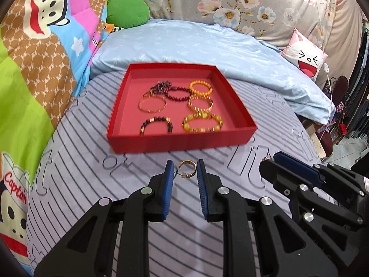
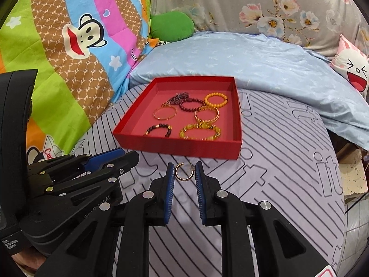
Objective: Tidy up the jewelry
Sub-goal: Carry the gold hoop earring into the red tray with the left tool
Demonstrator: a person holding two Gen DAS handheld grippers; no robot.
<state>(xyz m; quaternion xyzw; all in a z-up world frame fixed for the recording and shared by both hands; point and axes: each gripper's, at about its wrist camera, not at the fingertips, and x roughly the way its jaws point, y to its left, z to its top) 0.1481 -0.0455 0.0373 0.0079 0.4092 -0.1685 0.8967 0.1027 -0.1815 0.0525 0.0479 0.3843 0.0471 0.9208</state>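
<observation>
My left gripper (image 1: 185, 166) hangs over the striped bedsheet, shut on a small gold hoop earring (image 1: 193, 176) pinched between its blue pads. My right gripper (image 2: 184, 165) is shut on a second gold hoop earring (image 2: 182, 179) in the same way. Just beyond both grippers sits a red tray (image 1: 180, 143) (image 2: 184, 149) with several bracelets in it, gold, yellow and dark beaded. The right gripper (image 1: 269, 161) shows at the right of the left wrist view. In the right wrist view the left gripper (image 2: 129, 153) appears at the left, level with the other.
A folded pale blue quilt (image 1: 230, 46) lies behind the tray. A cartoon blanket (image 1: 34, 57) rises on the left and a green cushion (image 1: 128, 11) sits at the back. A white cartoon pillow (image 1: 304, 55) leans at the right, near the bed's edge.
</observation>
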